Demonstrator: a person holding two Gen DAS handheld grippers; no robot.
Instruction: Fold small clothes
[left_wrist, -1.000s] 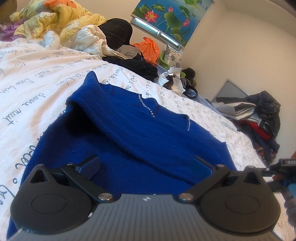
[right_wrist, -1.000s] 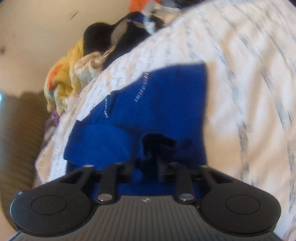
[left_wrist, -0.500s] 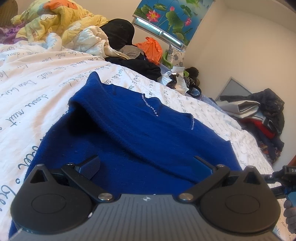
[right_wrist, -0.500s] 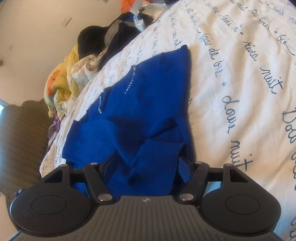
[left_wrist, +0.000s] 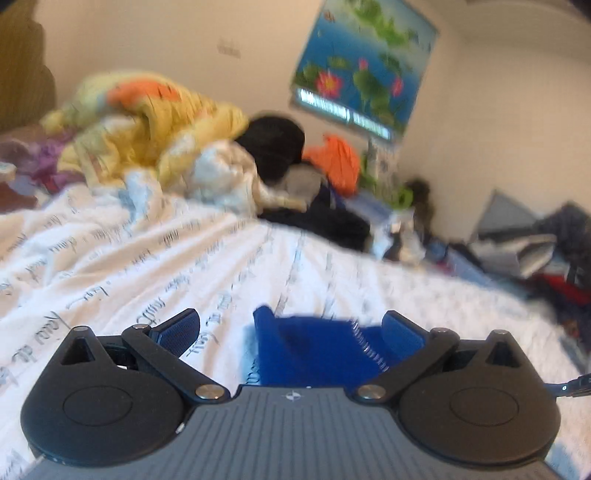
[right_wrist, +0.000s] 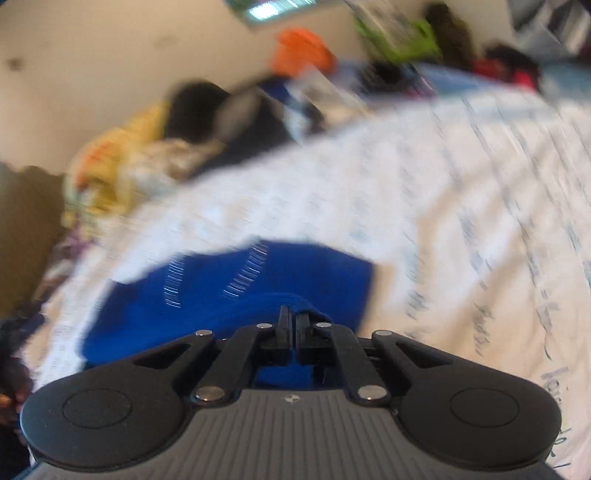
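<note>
Fold step: your right tool (right_wrist: 291, 325) is clamped on the garment (right_wrist: 229, 295); left tool (left_wrist: 291, 332) gapes, cloth between. Next, carry the edge over.

Both views motion-blurred: bedsheet script (left_wrist: 221, 266) unreadable, far clothes pile (right_wrist: 155, 162) just smeared colour, blue garment (right_wrist: 229, 291) near part hidden behind right tongs (right_wrist: 294, 321) body, in left view cut short behind left tongs (left_wrist: 291, 332) body.
</note>
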